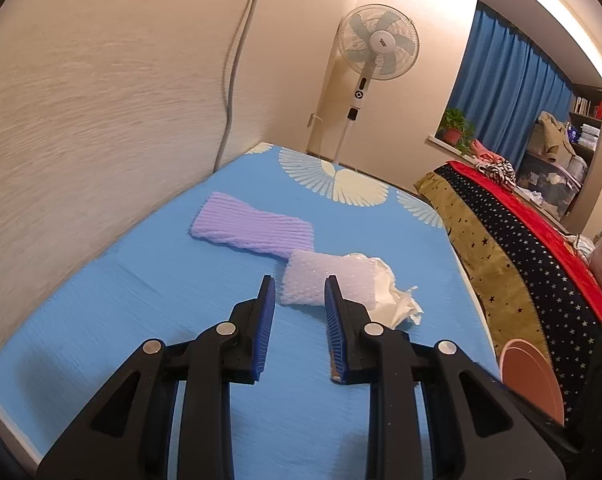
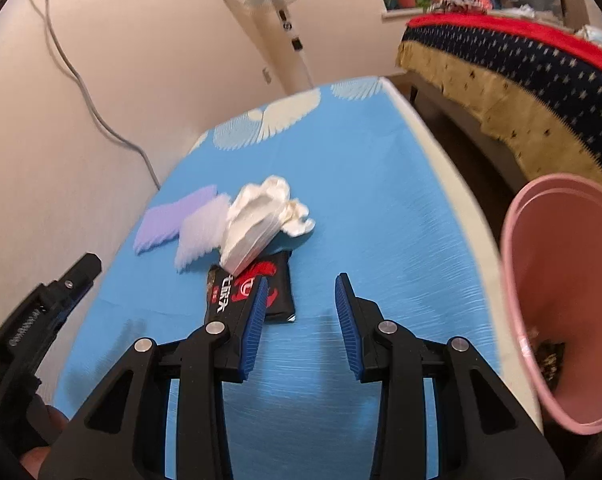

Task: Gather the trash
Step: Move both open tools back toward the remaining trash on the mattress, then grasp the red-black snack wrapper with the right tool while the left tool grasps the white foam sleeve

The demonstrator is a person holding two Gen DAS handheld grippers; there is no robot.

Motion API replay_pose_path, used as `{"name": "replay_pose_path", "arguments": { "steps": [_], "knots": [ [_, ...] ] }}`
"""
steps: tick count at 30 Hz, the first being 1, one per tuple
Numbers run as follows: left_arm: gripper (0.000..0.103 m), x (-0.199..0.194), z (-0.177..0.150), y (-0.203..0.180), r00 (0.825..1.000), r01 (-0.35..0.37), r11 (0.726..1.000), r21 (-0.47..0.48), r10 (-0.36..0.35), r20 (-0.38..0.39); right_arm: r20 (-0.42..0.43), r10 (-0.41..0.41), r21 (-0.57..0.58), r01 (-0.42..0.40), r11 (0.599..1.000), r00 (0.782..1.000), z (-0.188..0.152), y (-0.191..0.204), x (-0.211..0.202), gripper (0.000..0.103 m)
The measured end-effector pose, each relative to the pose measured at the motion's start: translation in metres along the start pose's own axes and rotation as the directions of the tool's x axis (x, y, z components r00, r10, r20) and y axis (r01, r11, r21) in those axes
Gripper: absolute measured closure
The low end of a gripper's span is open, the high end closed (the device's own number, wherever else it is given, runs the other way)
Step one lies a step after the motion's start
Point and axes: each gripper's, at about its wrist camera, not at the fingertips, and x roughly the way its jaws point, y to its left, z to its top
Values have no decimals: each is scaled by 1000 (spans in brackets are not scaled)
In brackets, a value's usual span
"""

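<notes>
Both pairs of jaws stand spread apart and hold nothing. The left gripper hangs low over the blue table, and its fingers point at a white foam net that lies just in front of the tips. The right gripper is also low over the table, and a black wrapper with red print lies just beside its left finger, partly hidden behind it.

The trash sits together in a small group near the middle of the table: a purple foam sleeve at the wall side, the white foam net touching it, a crumpled white tissue against the net, and the black wrapper with one end under the tissue. A pink bin waits at the right edge of the table, tilted toward the grippers, probably so that pieces can be dropped in with a short move. Something dark already lies at its bottom.

I judge that the wide opening is a preparation to close on the nearest piece. The foam and tissue are light and soft, so they may slip or drag a neighbour along.
</notes>
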Motion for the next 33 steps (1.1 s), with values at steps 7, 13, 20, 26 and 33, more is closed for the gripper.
{"name": "replay_pose_path", "arguments": {
  "steps": [7,13,20,26,33],
  "knots": [
    [78,12,3,4,1000,-4,1000,-2,4,-20,-60,32,12,-31,999,998,7,10,29,67],
    [78,26,8,4,999,13,1000,-10,-14,-41,-114,15,15,-13,1000,993,9,12,48,71],
    [77,51,11,1,994,60,998,-18,-61,-86,-137,12,-20,-15,1000,990,9,17,56,103],
    [75,71,12,-12,989,86,996,8,-84,-119,-93,3,-38,-7,999,996,14,12,42,103],
    [48,85,7,-47,988,80,990,114,-63,-141,-27,-22,-27,21,999,999,23,-2,20,103]
  ]
}}
